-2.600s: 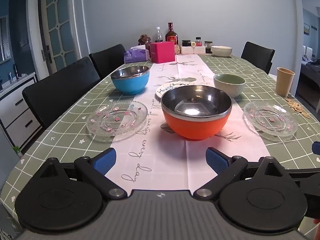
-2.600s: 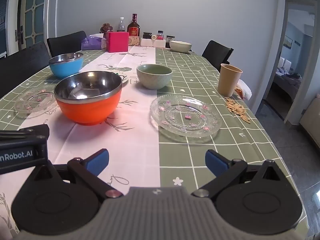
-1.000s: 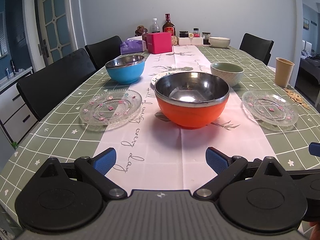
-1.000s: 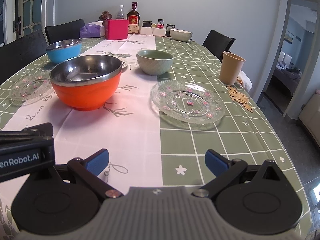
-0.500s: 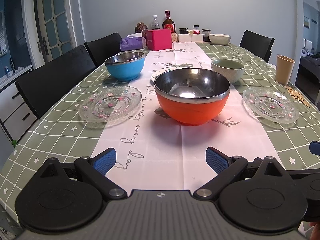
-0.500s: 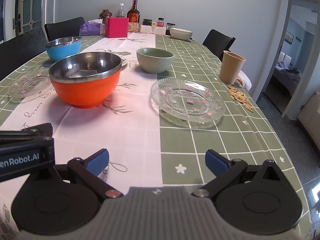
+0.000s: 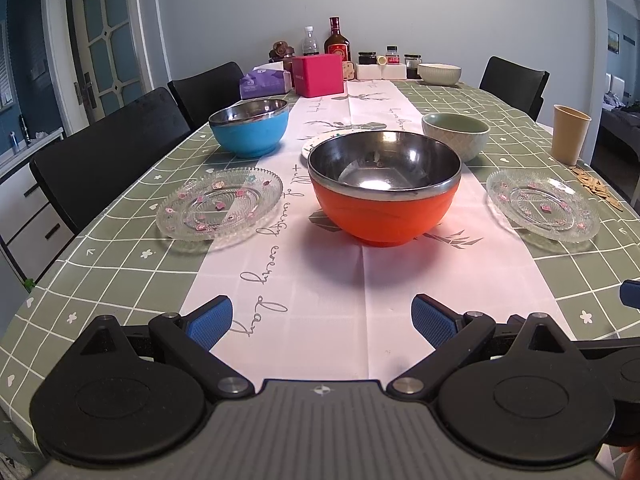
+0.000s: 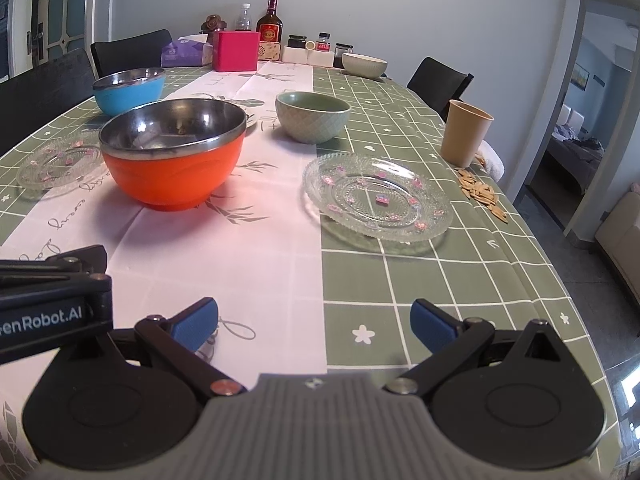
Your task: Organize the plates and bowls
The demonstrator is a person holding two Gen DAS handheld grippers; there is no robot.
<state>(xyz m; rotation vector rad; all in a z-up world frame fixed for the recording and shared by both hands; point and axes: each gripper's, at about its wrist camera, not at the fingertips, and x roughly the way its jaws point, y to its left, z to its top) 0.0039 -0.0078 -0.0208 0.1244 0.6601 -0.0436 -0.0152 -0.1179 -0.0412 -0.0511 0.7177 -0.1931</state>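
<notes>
Right wrist: orange bowl (image 8: 173,160) beside glass plate (image 8: 378,198).

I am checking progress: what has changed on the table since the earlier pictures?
Only the view shifted a little. Both grippers, left and right, stay open and empty. The orange bowl and both glass plates have not moved.
</notes>
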